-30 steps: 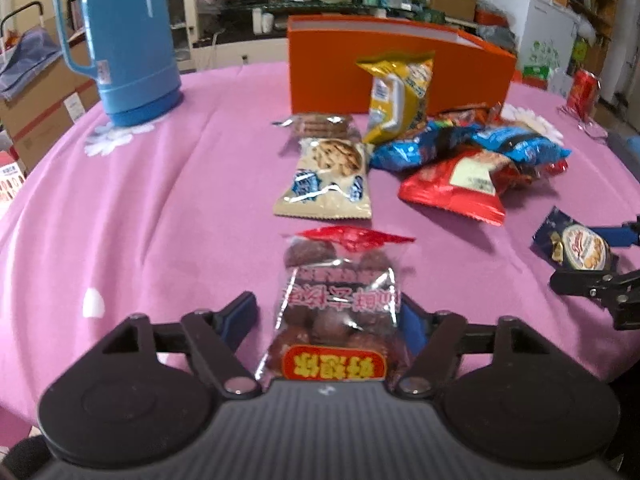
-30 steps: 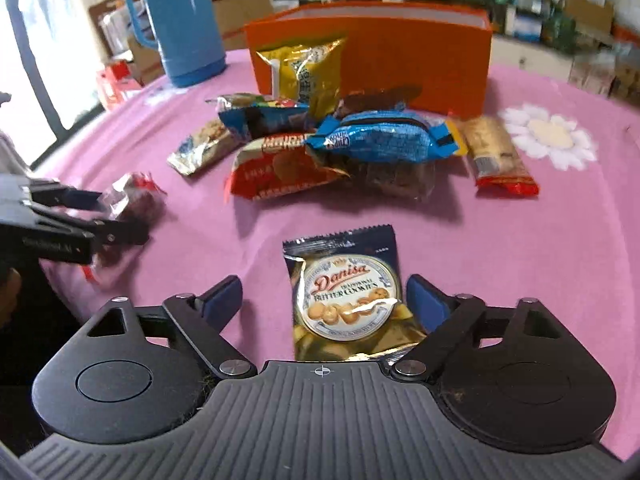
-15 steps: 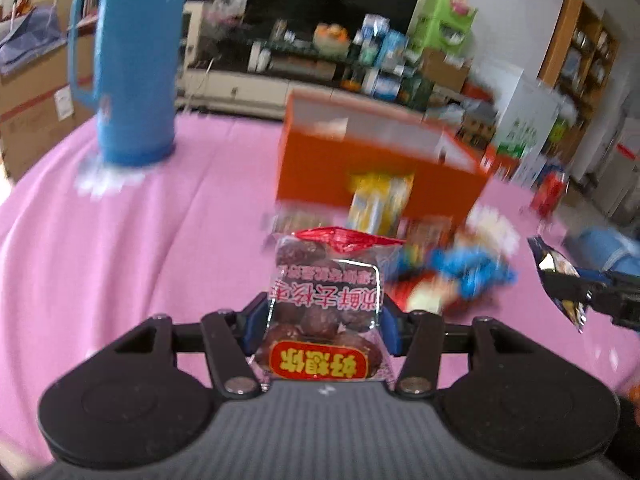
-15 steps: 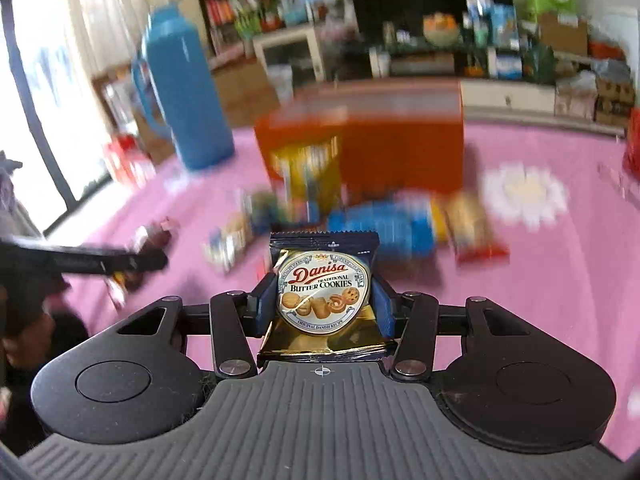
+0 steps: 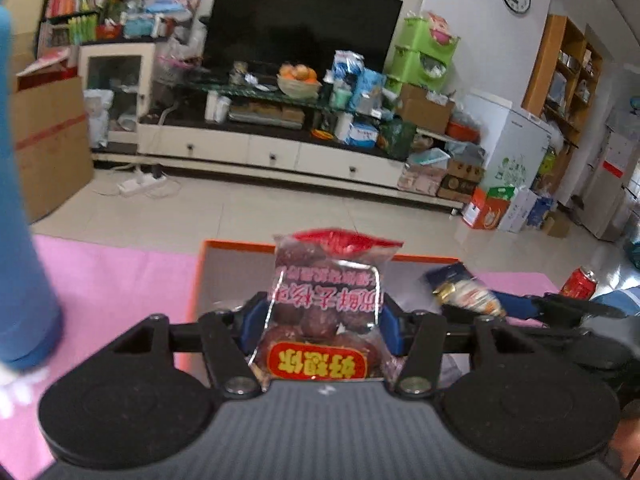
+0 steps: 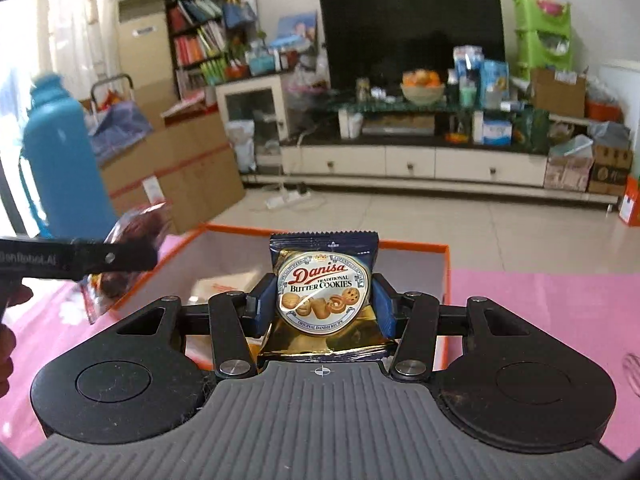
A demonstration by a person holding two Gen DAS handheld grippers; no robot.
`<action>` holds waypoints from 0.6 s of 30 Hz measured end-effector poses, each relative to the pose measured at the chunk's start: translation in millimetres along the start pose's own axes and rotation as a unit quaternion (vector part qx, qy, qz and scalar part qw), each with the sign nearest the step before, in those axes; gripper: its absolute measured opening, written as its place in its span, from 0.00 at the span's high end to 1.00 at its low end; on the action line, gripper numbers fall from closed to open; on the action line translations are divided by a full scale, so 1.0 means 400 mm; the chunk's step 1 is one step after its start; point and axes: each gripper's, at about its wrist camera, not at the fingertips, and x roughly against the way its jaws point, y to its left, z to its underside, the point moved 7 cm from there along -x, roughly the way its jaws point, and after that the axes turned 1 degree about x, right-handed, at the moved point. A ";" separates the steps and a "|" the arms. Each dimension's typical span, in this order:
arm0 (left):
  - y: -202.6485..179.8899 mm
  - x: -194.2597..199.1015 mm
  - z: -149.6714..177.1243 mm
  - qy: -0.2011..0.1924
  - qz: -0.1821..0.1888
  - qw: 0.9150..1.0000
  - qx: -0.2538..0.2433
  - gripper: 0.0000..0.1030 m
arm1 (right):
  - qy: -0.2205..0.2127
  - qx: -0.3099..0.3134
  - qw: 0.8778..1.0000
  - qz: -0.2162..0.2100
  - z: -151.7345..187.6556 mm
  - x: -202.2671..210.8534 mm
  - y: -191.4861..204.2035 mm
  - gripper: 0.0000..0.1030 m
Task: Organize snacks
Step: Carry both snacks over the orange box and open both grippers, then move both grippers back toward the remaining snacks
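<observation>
A clear packet of dark red dates [image 5: 328, 296] stands between the blue pads of my left gripper [image 5: 320, 322], above the open orange box [image 5: 208, 248]. Its jaws are opening, and the pads still touch the packet. My right gripper [image 6: 322, 306] holds a dark blue Danisa butter cookie packet [image 6: 324, 280] upright over the same orange box [image 6: 412, 246]. Its jaws are opening too, pads against the packet's sides. In the right wrist view the left gripper [image 6: 132, 256] reaches in from the left with the date packet [image 6: 136, 220].
A tall blue thermos [image 6: 60, 160] stands on the pink tablecloth [image 6: 540, 300] left of the box. A red can [image 5: 578, 282] sits at the table's far right. A pale packet [image 6: 224, 284] lies inside the box. A person's hand [image 6: 12, 300] shows at the left edge.
Both grippers closed on their packets, lifted them off the table and carried them forward over the orange box. The snack pile has dropped out of view.
</observation>
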 end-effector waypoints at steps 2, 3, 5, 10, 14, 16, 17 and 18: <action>-0.001 -0.021 -0.004 0.007 -0.011 1.000 -0.003 0.38 | 0.008 0.003 1.000 0.006 0.003 -0.054 -0.009 0.48; -0.006 -0.014 -0.005 0.001 -0.010 1.000 -0.006 0.37 | 0.008 0.001 1.000 0.006 0.006 -0.063 -0.016 0.47; -0.010 0.033 -0.001 -0.018 -0.008 1.000 -0.013 0.34 | -0.010 -0.003 1.000 -0.005 -0.004 -0.038 -0.011 0.40; -0.019 0.208 0.066 -0.053 -0.017 0.998 -0.030 0.29 | -0.068 0.014 0.998 -0.002 0.011 0.137 0.012 0.10; -0.023 0.307 0.190 -0.029 -0.027 0.999 -0.034 0.23 | -0.064 0.005 0.998 -0.012 0.097 0.261 0.027 0.10; -0.030 0.334 0.264 -0.009 -0.041 0.998 -0.040 0.23 | -0.047 -0.002 0.999 -0.014 0.160 0.295 0.034 0.10; -0.032 0.344 0.308 0.005 -0.048 0.998 -0.039 0.22 | -0.039 -0.004 0.999 -0.013 0.191 0.308 0.033 0.10; -0.038 0.351 0.354 0.023 -0.051 0.998 -0.036 0.22 | -0.033 -0.007 0.999 -0.010 0.222 0.317 0.031 0.10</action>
